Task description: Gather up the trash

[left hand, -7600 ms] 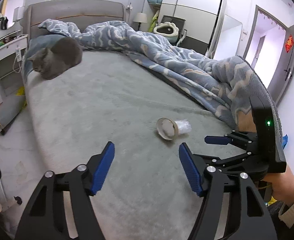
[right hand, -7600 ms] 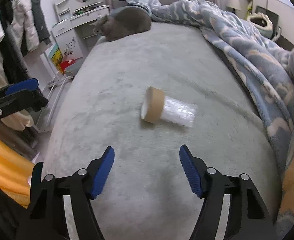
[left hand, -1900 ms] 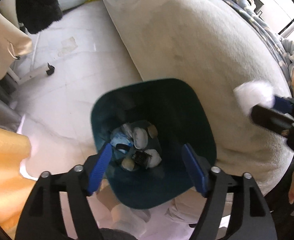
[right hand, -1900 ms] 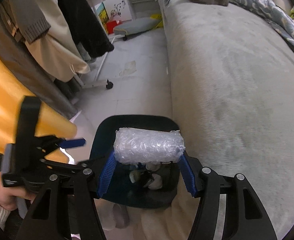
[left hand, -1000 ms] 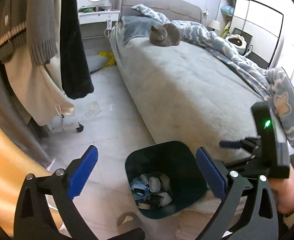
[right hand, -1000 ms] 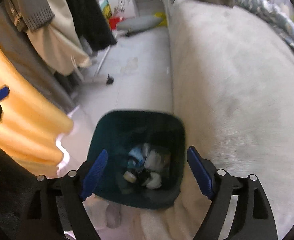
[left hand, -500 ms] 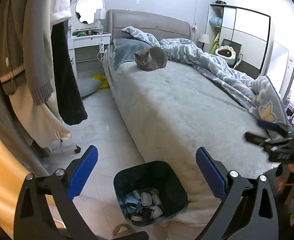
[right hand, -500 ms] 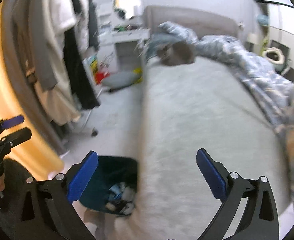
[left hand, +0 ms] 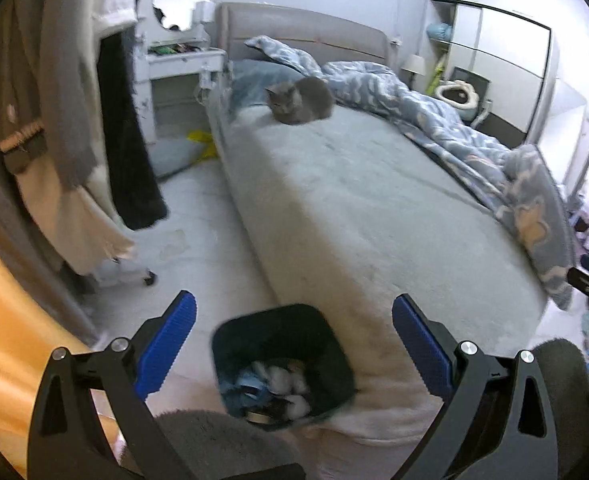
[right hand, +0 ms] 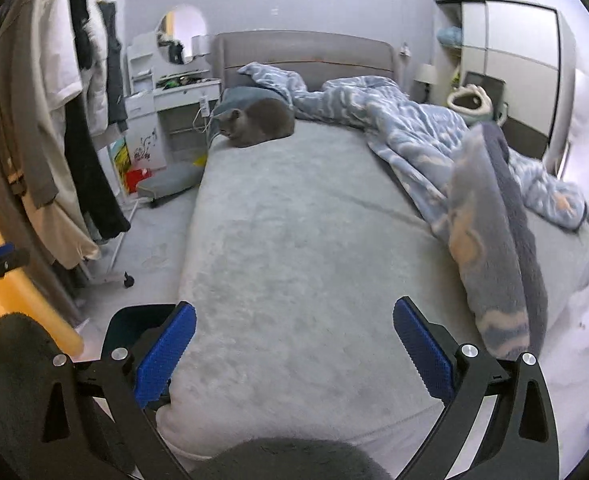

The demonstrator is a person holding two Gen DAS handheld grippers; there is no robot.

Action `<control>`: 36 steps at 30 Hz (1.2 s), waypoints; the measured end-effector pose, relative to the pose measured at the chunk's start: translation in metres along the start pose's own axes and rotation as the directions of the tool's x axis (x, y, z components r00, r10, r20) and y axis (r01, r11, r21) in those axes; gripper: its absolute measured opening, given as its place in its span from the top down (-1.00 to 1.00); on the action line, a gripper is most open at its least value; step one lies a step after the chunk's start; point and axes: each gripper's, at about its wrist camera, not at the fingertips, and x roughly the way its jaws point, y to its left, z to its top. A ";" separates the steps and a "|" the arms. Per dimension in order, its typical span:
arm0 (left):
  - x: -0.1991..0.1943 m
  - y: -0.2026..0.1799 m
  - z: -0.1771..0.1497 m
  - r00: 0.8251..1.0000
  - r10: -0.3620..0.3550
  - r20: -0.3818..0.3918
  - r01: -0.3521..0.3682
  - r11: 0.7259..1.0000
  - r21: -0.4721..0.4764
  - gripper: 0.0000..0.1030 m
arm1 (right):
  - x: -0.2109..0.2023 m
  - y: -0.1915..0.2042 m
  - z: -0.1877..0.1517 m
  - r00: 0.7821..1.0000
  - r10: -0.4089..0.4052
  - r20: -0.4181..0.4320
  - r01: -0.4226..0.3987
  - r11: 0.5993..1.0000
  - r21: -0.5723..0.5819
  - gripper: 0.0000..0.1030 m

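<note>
Left claw [left hand: 292, 340]: jaws spread wide apart, nothing between them; it hangs above the bin, pointing down towards the foot of the bed.
Right claw [right hand: 294, 344]: jaws spread wide apart and empty, over the foot end of the bed.
Bin [left hand: 280, 362]: dark, square-mouthed, standing on the floor right against the bed's foot corner, on its left side.
Trash [left hand: 272, 386]: a heap of pale, blue and dark scraps lying in the bottom of the bin.
Bed [right hand: 294, 240]: wide grey cover, bare across the middle.
Blanket [right hand: 434, 140]: blue, patterned, bunched along the bed's right edge.
Cat [right hand: 254, 122]: grey, curled up at the head end, near the left edge.
Clothes [right hand: 46, 120]: coats hanging on a rack to the left of the bed.
</note>
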 end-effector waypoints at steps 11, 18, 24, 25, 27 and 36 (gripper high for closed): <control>0.016 -0.015 -0.015 1.000 0.016 -0.015 -0.015 0.999 0.049 -0.94 | -0.004 -0.004 -0.008 0.997 0.076 0.009 -0.076 0.997 -0.013 -0.94; 0.016 -0.015 -0.015 0.999 0.030 -0.012 -0.029 0.999 0.038 -0.94 | -0.003 0.001 -0.009 0.996 0.085 0.001 -0.085 0.996 -0.029 -0.94; 0.014 -0.017 -0.016 0.999 0.036 -0.007 -0.035 0.998 0.044 -0.94 | -0.001 0.004 -0.009 0.996 0.086 -0.006 -0.087 0.995 -0.043 -0.94; 0.014 -0.016 -0.015 0.999 0.036 -0.007 -0.036 0.999 0.041 -0.94 | -0.001 0.004 -0.009 0.996 0.090 -0.005 -0.090 0.995 -0.043 -0.94; 0.013 -0.014 -0.015 1.000 0.030 -0.007 -0.030 0.999 0.029 -0.94 | -0.001 0.003 -0.010 0.996 0.091 -0.004 -0.091 0.995 -0.040 -0.94; 0.012 -0.006 -0.012 1.000 0.031 -0.007 -0.031 1.000 0.006 -0.94 | -0.002 0.002 -0.009 0.996 0.091 -0.003 -0.091 0.995 -0.034 -0.94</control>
